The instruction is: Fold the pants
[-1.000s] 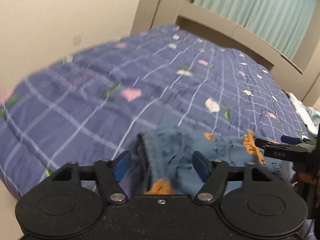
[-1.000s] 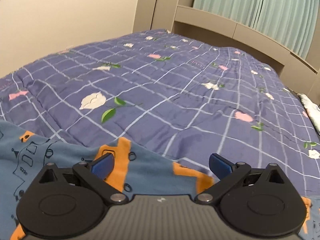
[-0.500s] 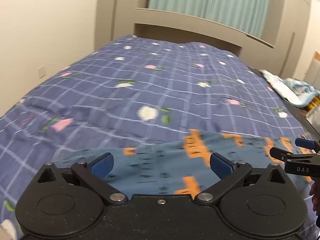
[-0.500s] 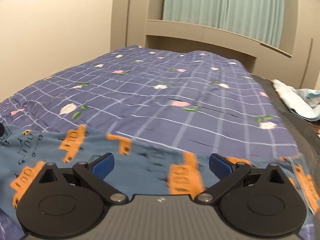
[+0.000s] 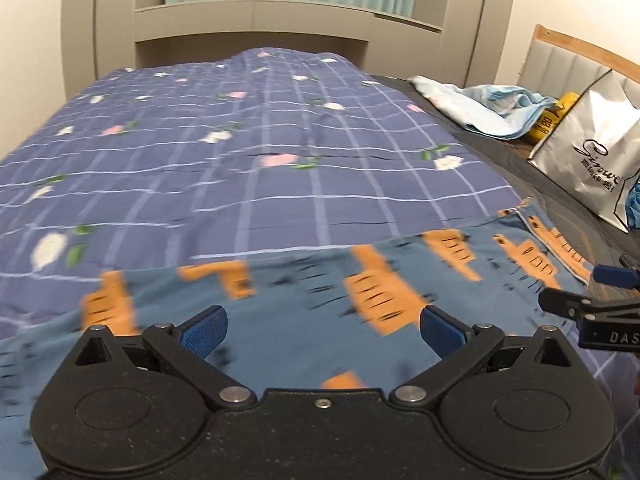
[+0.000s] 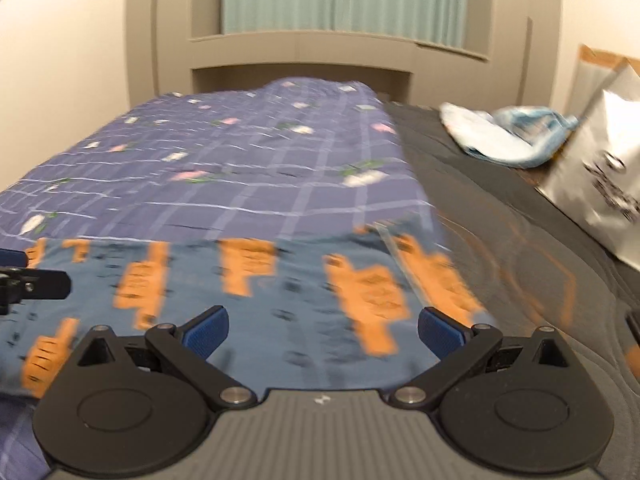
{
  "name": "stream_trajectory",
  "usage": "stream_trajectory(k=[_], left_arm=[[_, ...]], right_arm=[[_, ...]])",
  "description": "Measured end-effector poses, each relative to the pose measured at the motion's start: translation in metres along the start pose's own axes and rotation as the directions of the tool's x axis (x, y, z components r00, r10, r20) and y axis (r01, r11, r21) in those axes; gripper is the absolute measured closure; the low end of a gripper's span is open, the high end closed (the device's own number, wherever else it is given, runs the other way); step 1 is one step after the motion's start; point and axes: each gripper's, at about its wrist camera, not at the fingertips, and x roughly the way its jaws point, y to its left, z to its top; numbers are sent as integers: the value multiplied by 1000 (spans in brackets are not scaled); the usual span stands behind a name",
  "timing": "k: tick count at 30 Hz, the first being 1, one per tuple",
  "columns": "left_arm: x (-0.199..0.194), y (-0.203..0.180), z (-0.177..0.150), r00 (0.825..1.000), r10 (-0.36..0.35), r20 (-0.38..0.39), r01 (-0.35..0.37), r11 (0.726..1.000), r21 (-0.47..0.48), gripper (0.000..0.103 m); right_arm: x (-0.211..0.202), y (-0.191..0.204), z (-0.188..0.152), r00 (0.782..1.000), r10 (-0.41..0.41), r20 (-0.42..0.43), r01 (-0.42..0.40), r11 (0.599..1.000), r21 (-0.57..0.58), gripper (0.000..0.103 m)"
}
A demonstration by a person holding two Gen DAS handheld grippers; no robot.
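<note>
Blue pants with an orange print (image 5: 320, 300) lie spread across the near end of the bed; they also show in the right wrist view (image 6: 280, 288), blurred. My left gripper (image 5: 322, 330) is open above the pants with nothing between its blue pads. My right gripper (image 6: 323, 330) is open too, over the right part of the pants. The right gripper's tip shows at the right edge of the left wrist view (image 5: 600, 300). The left gripper's tip shows at the left edge of the right wrist view (image 6: 32, 280).
A purple checked quilt (image 5: 240, 140) covers the bed up to a beige headboard (image 5: 252, 20). A dark mattress strip (image 6: 500, 208) runs along the right, with a light blue cloth (image 5: 480, 108) and a silver bag (image 5: 592, 152) beside it.
Both cameras have swung to the right along the bed. The pants went from a bunch under the left gripper to lying spread out. Both grippers stay open.
</note>
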Motion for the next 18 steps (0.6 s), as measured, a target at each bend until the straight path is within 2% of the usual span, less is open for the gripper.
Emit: stream_trajectory(k=[6, 10, 13, 18], left_arm=[[28, -39, 6, 1000, -22, 14, 22, 999, 43, 1], [46, -51, 4, 1000, -19, 8, 18, 998, 67, 1], [55, -54, -4, 1000, -1, 4, 1, 997, 75, 1], [57, -56, -11, 999, 9, 37, -12, 995, 95, 0]], right_arm=[[12, -37, -4, 998, -34, -54, 37, 997, 67, 0], [22, -48, -9, 994, -65, -87, 74, 991, 111, 0], [29, -52, -13, 993, -48, -106, 62, 989, 135, 0], [29, -58, -23, 997, 16, -75, -1, 979, 202, 0]])
